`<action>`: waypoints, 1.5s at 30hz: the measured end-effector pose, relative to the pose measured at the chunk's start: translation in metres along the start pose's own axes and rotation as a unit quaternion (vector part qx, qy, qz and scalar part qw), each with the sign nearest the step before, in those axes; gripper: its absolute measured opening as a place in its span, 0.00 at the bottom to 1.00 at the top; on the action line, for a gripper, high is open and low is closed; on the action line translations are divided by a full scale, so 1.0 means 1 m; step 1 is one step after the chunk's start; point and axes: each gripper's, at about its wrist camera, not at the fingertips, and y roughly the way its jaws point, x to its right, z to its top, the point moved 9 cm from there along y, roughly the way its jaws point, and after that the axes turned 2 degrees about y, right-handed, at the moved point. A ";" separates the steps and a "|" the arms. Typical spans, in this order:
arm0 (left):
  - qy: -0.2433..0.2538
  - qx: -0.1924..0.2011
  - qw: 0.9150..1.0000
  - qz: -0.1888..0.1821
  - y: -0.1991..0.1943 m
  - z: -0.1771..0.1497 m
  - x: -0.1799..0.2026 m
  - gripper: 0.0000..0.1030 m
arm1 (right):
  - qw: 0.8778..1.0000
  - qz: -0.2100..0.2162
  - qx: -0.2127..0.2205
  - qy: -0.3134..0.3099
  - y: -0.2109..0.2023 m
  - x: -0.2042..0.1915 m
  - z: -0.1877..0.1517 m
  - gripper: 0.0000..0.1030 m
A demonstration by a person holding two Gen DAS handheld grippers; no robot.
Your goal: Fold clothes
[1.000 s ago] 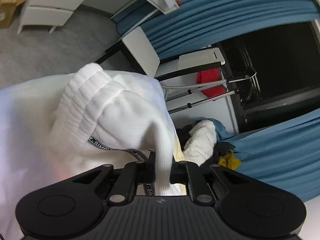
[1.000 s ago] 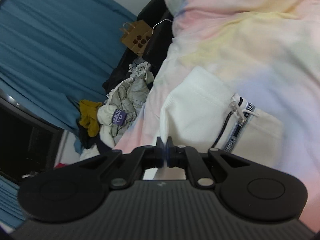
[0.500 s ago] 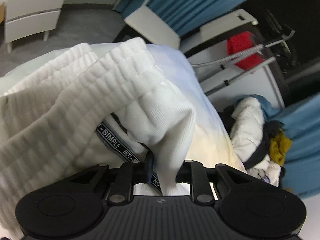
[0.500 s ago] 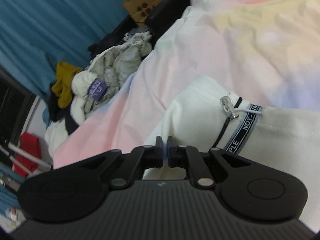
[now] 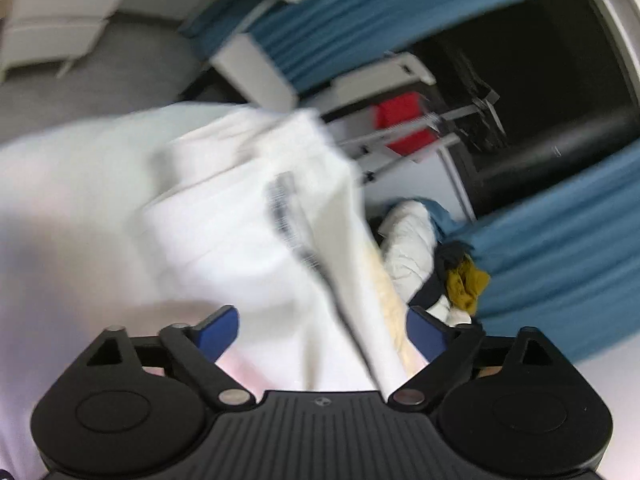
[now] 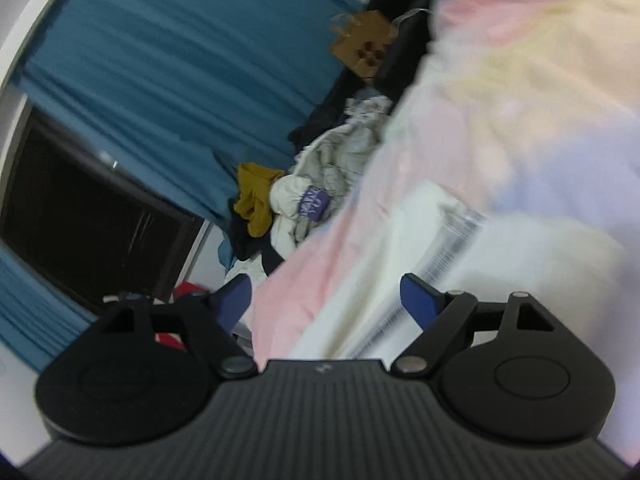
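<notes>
Since both jaws have just been opening, the left gripper (image 5: 320,330) and right gripper (image 6: 326,294) gape wide, gripping nothing. With the white garment (image 5: 248,216) loose between them on the pastel sheet (image 6: 520,112), its fold could slump or spring apart.

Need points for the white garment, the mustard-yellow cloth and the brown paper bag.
white garment (image 5: 240,240): left wrist view, on its blurred front panel.
mustard-yellow cloth (image 6: 254,200): right wrist view, middle of the crumpled bunch.
brown paper bag (image 6: 362,46): right wrist view, on its front face.
</notes>
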 end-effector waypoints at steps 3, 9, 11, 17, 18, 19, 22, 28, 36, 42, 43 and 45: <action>-0.062 0.001 0.998 0.012 -0.023 -0.019 -0.039 0.94 | 0.997 -0.035 -0.006 0.075 -0.026 0.035 -0.017 0.82; -0.095 -0.004 0.995 0.020 -0.003 -0.029 -0.067 0.92 | 0.981 -0.094 -0.078 0.152 -0.012 0.076 -0.050 0.81; -0.090 0.004 0.996 0.030 0.009 -0.026 -0.067 0.91 | 0.984 -0.087 -0.088 0.131 0.001 0.075 -0.055 0.81; -0.083 0.040 0.995 0.050 0.050 -0.001 -0.064 0.99 | 0.992 -0.041 -0.038 0.110 0.052 0.085 -0.042 0.77; -0.071 0.053 0.994 0.056 0.055 0.003 -0.060 0.99 | 0.994 -0.036 -0.024 0.098 0.059 0.084 -0.038 0.73; -0.060 0.066 0.994 0.063 0.060 0.006 -0.055 0.98 | 0.996 -0.030 -0.011 0.086 0.066 0.083 -0.034 0.62; -0.037 0.102 0.992 0.067 0.069 0.018 -0.046 0.84 | 0.996 -0.030 0.027 0.082 0.079 0.087 -0.024 0.32; -0.085 0.116 0.987 0.071 0.064 0.034 -0.060 0.16 | 0.996 -0.055 0.054 0.047 0.089 0.078 -0.019 0.15; -0.047 0.119 0.990 0.057 -0.022 0.048 -0.035 0.11 | 0.998 -0.032 0.051 0.006 0.037 0.050 -0.012 0.13; -0.048 0.112 0.990 0.072 -0.128 0.034 -0.065 0.10 | 0.998 -0.044 0.007 0.036 -0.007 0.058 -0.018 0.13; -0.048 0.113 0.990 0.076 -0.148 0.031 -0.072 0.10 | 0.998 -0.047 0.000 0.047 -0.016 0.062 -0.020 0.13; -0.060 0.110 0.989 0.084 -0.190 0.026 -0.095 0.10 | 0.996 -0.051 -0.016 0.077 -0.031 0.069 -0.022 0.13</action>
